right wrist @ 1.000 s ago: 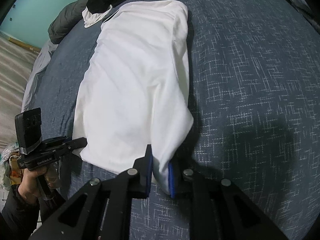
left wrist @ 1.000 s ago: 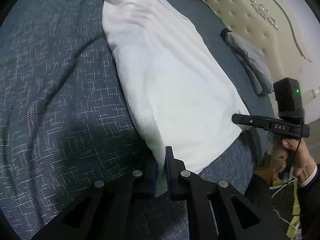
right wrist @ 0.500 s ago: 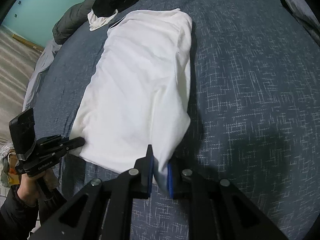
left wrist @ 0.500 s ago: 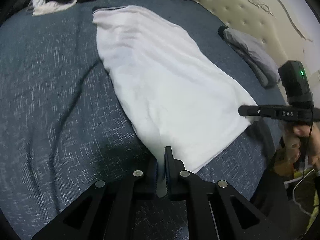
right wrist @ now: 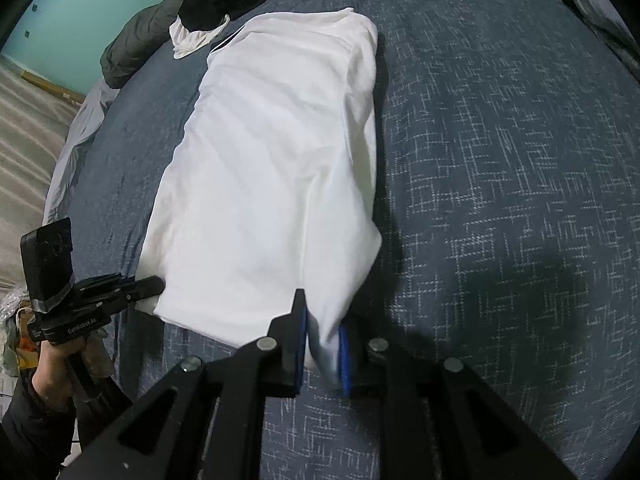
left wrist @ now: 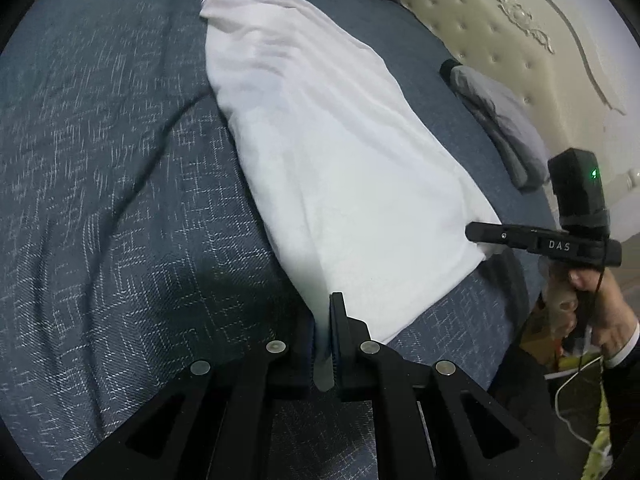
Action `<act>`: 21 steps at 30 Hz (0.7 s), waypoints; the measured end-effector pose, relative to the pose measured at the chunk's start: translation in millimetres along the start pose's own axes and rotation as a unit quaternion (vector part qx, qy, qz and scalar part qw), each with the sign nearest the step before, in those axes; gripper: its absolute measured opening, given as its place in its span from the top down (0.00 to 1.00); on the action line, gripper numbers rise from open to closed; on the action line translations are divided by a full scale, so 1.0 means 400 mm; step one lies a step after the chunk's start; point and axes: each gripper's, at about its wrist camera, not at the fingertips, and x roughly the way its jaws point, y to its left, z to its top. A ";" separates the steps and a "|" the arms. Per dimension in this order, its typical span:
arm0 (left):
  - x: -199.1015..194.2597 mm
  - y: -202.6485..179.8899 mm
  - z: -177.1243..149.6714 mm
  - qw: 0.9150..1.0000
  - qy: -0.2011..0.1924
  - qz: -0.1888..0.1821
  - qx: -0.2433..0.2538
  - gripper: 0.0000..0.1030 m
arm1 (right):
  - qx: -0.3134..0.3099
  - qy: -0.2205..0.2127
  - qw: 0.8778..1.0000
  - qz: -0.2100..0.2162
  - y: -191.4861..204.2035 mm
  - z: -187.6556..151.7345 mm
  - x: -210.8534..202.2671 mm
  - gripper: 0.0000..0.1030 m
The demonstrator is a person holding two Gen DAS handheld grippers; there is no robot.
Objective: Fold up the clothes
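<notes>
Since the earlier frames the right gripper (right wrist: pixel 322 350) is easing its jaws apart: the gap between the blue pads is looking wider now, though a white corner is still lying between them, so I cannot tell whether it is gripping or letting go. The left view is also tilting back down toward the cloth after swinging up half a second ago.

The bed (left wrist: pixel 100 200), under a dark blue patterned cover, is carrying everything. The shirt (left wrist: pixel 340 152) is lying on it as one long white band, folded lengthwise, its dark-trimmed collar end far from both grippers and its hem end nearest them. A heap of other clothes (right wrist: pixel 208 8) is sitting beyond the collar.

The left gripper (left wrist: pixel 323 344) is pinching the hem's left corner, jaws pressed close on the fabric. The right gripper is sitting at the hem's right corner.

The shirt's long axis is running straight away from both grippers, each at one near corner and equally close, so any further fold would, I judge, be carrying hem toward collar along that axis
</notes>
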 end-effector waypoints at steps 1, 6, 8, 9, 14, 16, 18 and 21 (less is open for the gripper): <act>0.001 0.000 -0.001 1.000 0.002 -0.002 -0.002 0.93 | 0.002 0.000 1.000 0.001 -0.003 0.000 0.001 0.86; 0.027 -0.014 0.010 1.000 0.008 -0.004 -0.006 0.88 | 0.007 0.002 1.000 -0.008 -0.009 0.002 0.009 0.76; 0.037 -0.018 0.013 1.000 0.010 -0.006 -0.008 0.80 | 0.013 0.003 1.000 -0.009 -0.014 0.002 0.012 0.69; 0.043 -0.020 0.014 1.000 0.011 -0.007 -0.009 0.80 | 0.017 0.004 1.000 -0.007 -0.019 0.002 0.014 0.69; 0.067 -0.032 0.022 1.000 0.012 -0.016 -0.016 0.81 | 0.005 0.005 1.000 -0.005 -0.003 0.001 0.017 0.69; 0.070 -0.041 0.024 1.000 0.009 -0.014 -0.010 0.81 | -0.007 0.005 1.000 -0.009 0.010 0.002 0.019 0.76; 0.072 -0.049 0.025 1.000 0.006 -0.013 -0.003 0.86 | -0.019 0.005 1.000 -0.013 0.023 0.002 0.021 0.84; 0.076 -0.062 0.027 1.000 0.001 -0.010 0.007 0.93 | -0.028 0.004 1.000 -0.013 0.035 0.006 0.022 0.88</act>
